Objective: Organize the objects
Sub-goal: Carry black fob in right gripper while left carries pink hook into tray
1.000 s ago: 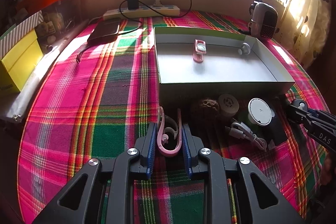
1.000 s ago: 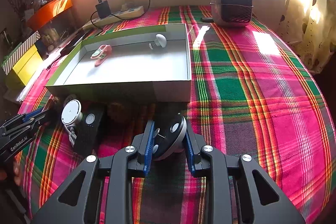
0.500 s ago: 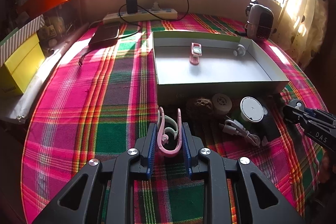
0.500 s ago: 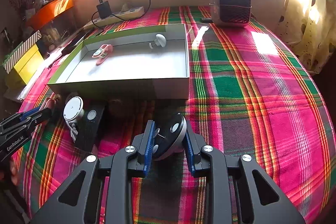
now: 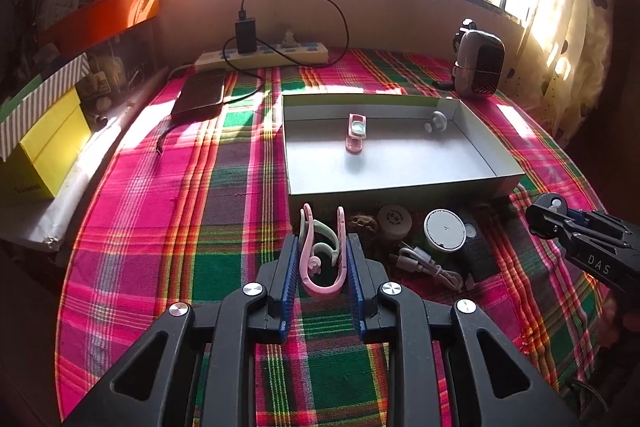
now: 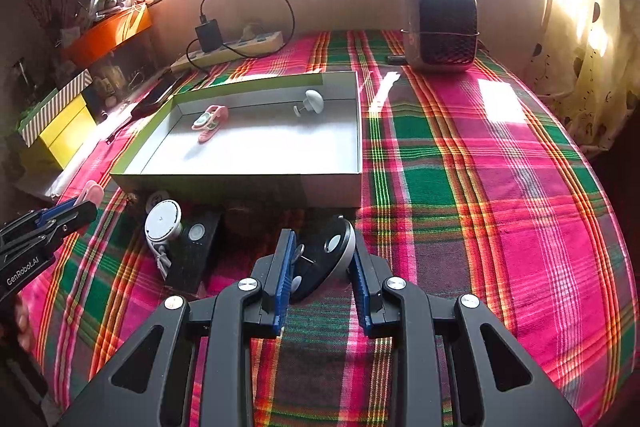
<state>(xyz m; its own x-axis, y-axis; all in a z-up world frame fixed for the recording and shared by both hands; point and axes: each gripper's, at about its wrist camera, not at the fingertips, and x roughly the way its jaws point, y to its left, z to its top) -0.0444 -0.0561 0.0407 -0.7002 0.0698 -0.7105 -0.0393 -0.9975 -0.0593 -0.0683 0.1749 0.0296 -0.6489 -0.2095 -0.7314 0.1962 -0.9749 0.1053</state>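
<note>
**Straight ahead of both claws: the open box**

Ahead of my left claw (image 5: 322, 263) and a little to its right lies the grey box (image 5: 404, 189), its near wall just past the clutter on the plaid tabletop (image 5: 160, 227). That claw is clamped on a pink clip (image 5: 322, 259), the clip's long axis running forward along the fingers, its open ends toward the box.

My right claw (image 6: 320, 261) is clamped on a black disc (image 6: 326, 255), held on edge and tilted between the pads. From that side the box sits ahead and to the left, its near right corner closest.

Two things already lie inside: a pink clip-like piece (image 5: 356, 131) near the back middle and a small white knob (image 5: 437, 121) toward the back right. The front half of the floor is bare.

I judge my right claw nearer the box wall, though either needs only a forward reach over it. A white puck (image 5: 445, 230), a cable (image 5: 428, 263) and other bits lie in shadow against that wall between my claws, so I should stay high while crossing.
</note>
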